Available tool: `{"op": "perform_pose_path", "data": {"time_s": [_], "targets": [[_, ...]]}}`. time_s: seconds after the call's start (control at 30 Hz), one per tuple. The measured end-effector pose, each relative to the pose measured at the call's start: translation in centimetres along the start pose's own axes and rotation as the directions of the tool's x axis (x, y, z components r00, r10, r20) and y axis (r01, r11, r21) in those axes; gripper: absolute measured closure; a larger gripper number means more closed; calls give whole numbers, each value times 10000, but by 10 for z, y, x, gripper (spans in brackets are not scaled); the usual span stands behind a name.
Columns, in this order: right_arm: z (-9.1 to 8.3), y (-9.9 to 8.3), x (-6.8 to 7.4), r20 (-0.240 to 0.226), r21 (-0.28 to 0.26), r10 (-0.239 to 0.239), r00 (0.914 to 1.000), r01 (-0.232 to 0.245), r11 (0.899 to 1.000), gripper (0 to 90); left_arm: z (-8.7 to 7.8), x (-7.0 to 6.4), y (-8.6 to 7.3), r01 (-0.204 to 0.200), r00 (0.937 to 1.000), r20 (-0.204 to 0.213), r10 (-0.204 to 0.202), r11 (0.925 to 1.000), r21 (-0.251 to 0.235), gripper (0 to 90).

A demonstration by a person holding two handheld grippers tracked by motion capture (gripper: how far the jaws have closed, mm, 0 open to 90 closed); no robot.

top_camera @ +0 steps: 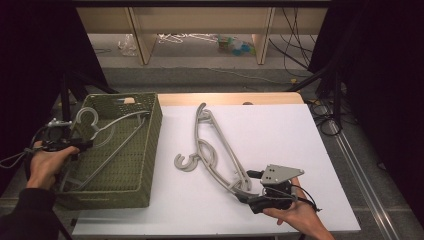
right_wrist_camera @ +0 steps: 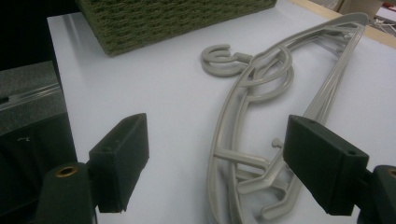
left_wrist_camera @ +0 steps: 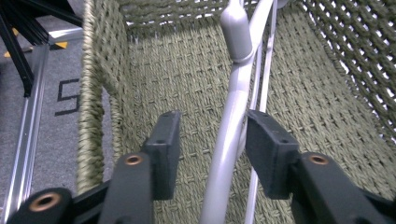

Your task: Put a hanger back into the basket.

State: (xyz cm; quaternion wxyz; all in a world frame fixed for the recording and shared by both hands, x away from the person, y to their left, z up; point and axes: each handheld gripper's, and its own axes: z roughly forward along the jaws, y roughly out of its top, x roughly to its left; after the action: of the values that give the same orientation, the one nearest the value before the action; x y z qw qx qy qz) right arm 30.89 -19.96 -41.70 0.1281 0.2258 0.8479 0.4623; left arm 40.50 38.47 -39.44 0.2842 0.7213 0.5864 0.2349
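While over hanger (right_wrist_camera: pixel 243 140), right claw (right_wrist_camera: pixel 217 163) agape.

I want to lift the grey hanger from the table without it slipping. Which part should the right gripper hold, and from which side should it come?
Probably the near end of the grey hanger, where its arm is a thin flat bar. It lies flat on the white table, so the right gripper, already open at that end, would best come low from the person's side and close across the bar, not the wide hook loop.

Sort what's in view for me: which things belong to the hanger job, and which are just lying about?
In the job:
grey hanger between the left hand-held gripper jaws
green woven basket
beige hangers on the table
right hand-held gripper

Lying about:
floor clutter
cables
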Motion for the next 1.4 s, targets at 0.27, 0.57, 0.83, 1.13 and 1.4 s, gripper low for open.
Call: {"op": "perform_pose_path", "data": {"time_s": [0.27, 0.57, 0.83, 1.13, 1.4], "targets": [[1, -1, -1, -40, 99, 3, 10000, -2, 10000, 236, 2, 5, -1, -411, 9986, -319, 421, 9987, 315, 786], [0, -2, -1, -85, 107, 70, 9999, -69, 9999, 235, 5, 9, -2, 104, 9972, -748, -78, 9994, 339, 761], [0, -4, -4, -71, 43, 217, 9997, -217, 9998, 235, -22, -8, -1, 492, 9988, -9, -496, 9921, -1155, 557], [3, -8, -4, 167, 34, 425, 9990, -426, 9991, 226, -59, -76, -11, 755, 9796, 2005, -127, 9482, -3087, 402], [5, -10, -4, 155, 33, 588, 9981, -589, 9983, 218, -65, -146, -22, 129, 9222, 3568, 1493, 9102, -4140, 308]]}}
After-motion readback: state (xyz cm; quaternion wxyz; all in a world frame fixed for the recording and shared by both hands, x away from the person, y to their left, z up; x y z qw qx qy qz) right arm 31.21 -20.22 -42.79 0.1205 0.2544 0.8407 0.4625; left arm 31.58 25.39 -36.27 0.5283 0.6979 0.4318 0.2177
